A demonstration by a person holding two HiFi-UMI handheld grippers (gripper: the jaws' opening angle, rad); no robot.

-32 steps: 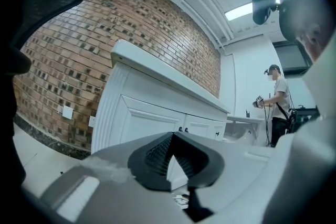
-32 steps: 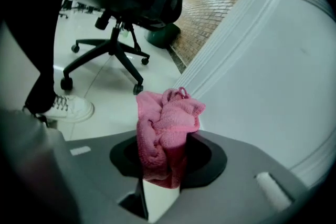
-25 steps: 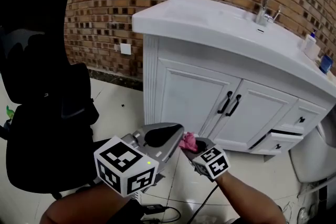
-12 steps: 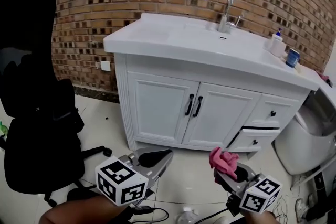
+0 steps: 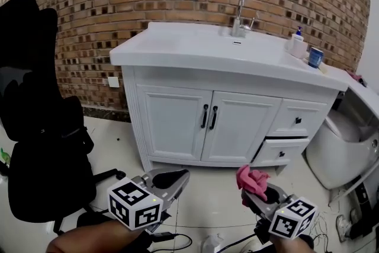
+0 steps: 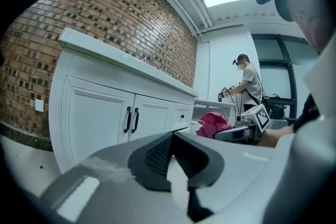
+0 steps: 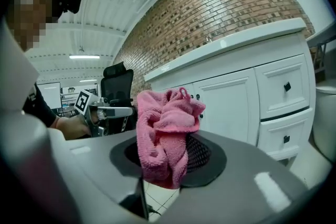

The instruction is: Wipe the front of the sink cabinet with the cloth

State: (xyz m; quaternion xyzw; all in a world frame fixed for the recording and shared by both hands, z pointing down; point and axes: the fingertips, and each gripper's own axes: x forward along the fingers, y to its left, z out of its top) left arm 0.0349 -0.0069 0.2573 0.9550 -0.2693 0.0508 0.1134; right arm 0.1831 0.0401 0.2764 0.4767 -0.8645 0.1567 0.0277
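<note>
Down close, the right gripper (image 5: 262, 195) is clamped on the bunched pink cloth (image 5: 251, 181) and the left gripper (image 5: 173, 179) is pinched together on nothing, both well short of the sink cabinet (image 5: 174, 121), so I'd say wiping hasn't begun and the cloth must next reach its doors (image 5: 238, 127).

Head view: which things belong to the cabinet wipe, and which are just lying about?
Job:
- pink cloth, clamped in the right gripper
- sink cabinet front

Lying about:
- black office chair
- bottle and blue cup on the countertop
- cable on the floor
- left gripper, shut, empty, idle
</note>
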